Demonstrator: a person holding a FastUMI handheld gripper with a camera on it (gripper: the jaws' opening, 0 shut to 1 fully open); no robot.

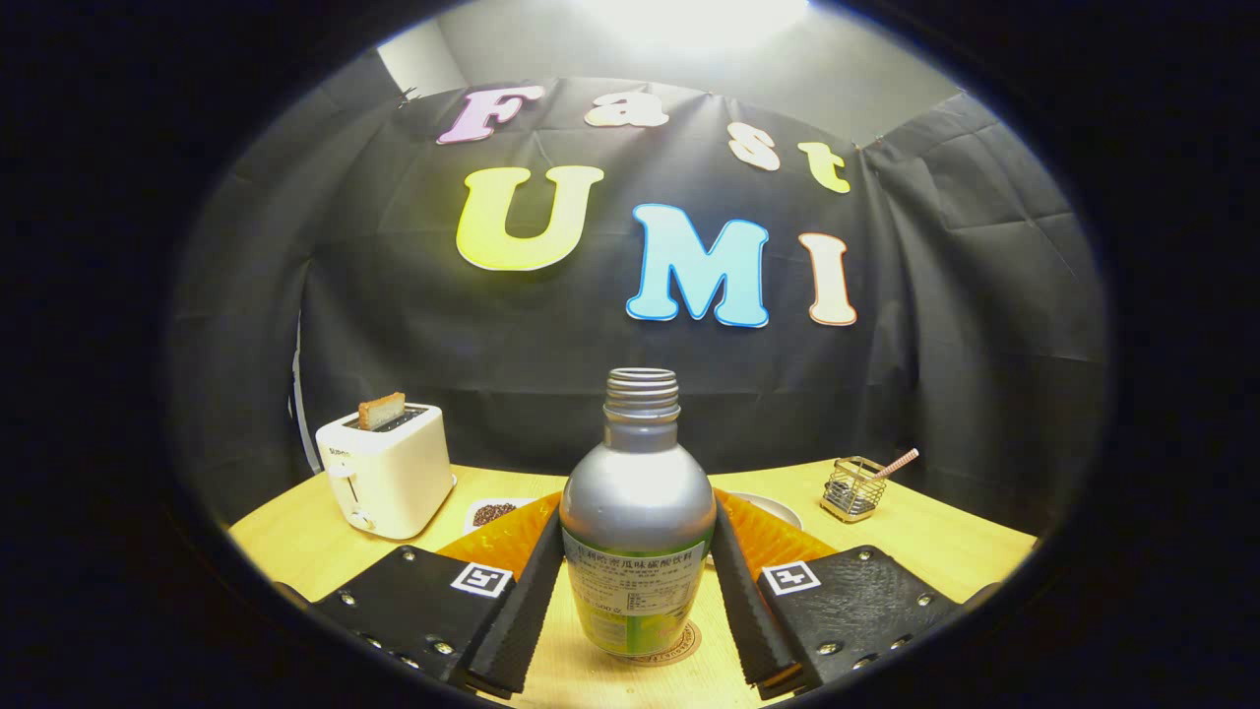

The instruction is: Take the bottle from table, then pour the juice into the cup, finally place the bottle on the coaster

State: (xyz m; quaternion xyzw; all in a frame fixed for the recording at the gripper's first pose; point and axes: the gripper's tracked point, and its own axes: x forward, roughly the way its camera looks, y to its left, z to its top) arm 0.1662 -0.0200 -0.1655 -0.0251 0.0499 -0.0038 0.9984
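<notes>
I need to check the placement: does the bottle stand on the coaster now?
Yes, the bottle stands upright on the round coaster, between the fingers of the claw.

Bottle [637,532] upright on coaster [679,645], cap off, between gripper [637,615] fingers; pads close at its sides, contact unclear. Toaster [386,471] with toast well left of bottle, small dish [492,512] nearer, wire holder [852,487] far right.

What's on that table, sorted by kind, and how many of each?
Bottle: 1
Coaster: 1
Toaster: 1
Toast slice: 1
Dishes: 2
Wire holder: 1
Total: 7
The gripper has its fingers against the bottle's sides.
</notes>
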